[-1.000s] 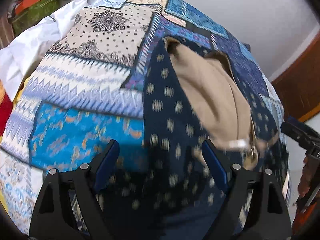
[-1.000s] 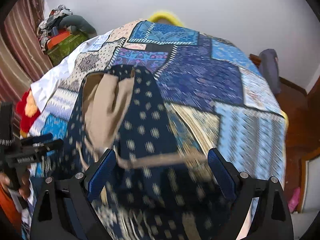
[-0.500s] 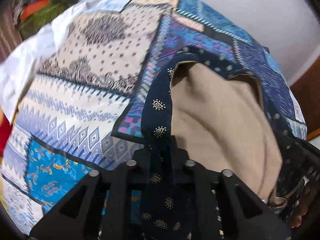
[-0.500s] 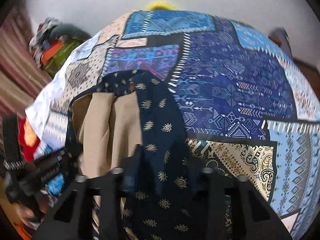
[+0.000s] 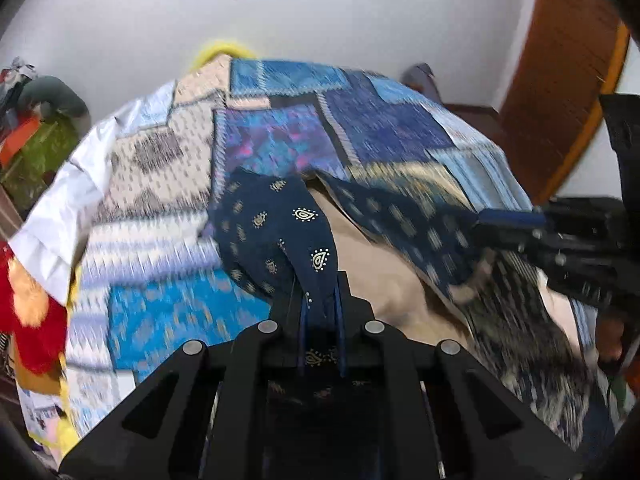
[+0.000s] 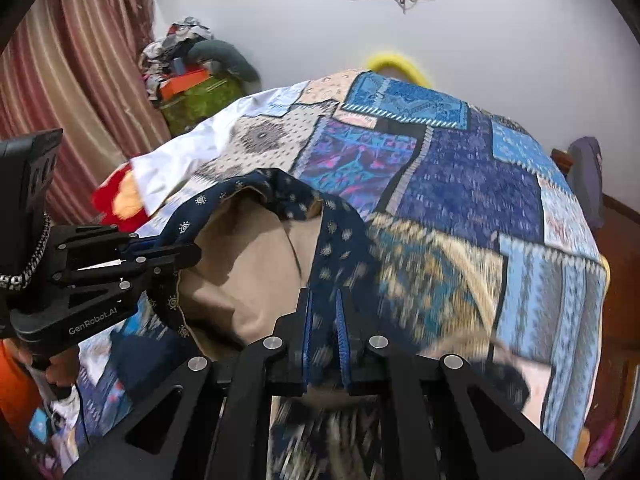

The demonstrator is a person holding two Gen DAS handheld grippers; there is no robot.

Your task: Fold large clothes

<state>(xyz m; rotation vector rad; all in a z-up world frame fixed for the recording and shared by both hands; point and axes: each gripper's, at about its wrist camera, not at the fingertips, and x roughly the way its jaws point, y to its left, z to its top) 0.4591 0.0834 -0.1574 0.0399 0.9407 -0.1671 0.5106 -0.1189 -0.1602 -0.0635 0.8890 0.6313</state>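
Navy garment [image 5: 288, 220] with small gold motifs and a tan lining [image 6: 248, 264] lay on the patchwork bedspread [image 5: 280, 144], its near edge lifted off the bed and stretched between the two grippers. Seen from the left wrist, the left gripper [image 5: 320, 312] sat at six o'clock, its blue pads [image 5: 339, 320] pinched tight on a narrow fold of the navy cloth. Its jaws had just been closing, and the fabric was caught between them. The right gripper [image 5: 508, 220] came in at three o'clock in that view, clamped on the other part of the same hem, so the lining gaped open between the two.

From the right wrist, the right gripper [image 6: 324, 320] was likewise closed on the navy cloth at six o'clock, its jaws having just been closing with fabric caught in them. The left gripper [image 6: 160, 254] reached in from nine o'clock, a hand [image 6: 60, 368] gripping its handle below, beside an orange sleeve [image 6: 12, 392].

At eleven o'clock a green bag [image 6: 200, 100] in the corner carried an orange box [image 6: 184, 80] and a heap of clothes [image 6: 188, 46] on top; what was inside it I could not tell. Both grippers pointed steeply down toward the bed.
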